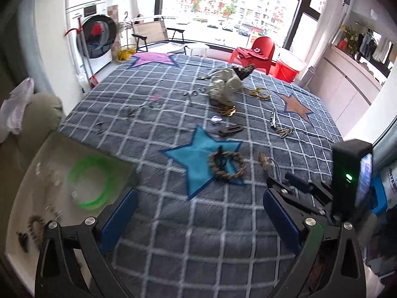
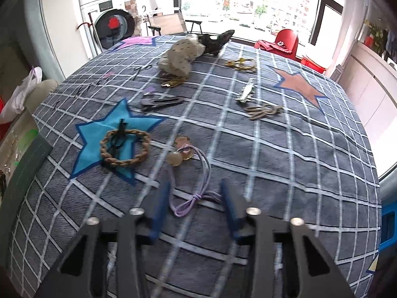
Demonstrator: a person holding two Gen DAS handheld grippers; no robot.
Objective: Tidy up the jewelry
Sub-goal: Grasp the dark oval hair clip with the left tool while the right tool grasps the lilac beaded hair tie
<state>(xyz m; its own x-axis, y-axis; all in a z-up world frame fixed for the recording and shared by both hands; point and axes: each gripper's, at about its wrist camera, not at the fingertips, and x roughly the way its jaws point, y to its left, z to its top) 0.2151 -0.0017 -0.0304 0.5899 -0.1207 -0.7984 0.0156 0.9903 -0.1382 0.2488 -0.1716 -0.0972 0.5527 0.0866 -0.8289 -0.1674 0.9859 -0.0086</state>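
Jewelry [image 1: 34, 226] and green bangle [image 1: 91, 182] lie in white tray [image 1: 15, 223].

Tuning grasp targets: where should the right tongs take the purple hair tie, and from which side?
Grip the knotted cord end, not the beads. The purple hair tie lies flat on the bedspread, knot nearest the right tongs, whose pads straddle it. Come steeply from above, probably closing across the cords.

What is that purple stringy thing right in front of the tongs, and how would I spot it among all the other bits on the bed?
Start at the blue star on the checked grey bedspread. Just right of the braided rope ring lying on that star is a lilac elastic hair tie, its knotted loop lying between the right tongs. Unlike its neighbours, it is thin purple cord ending in translucent peach beads.
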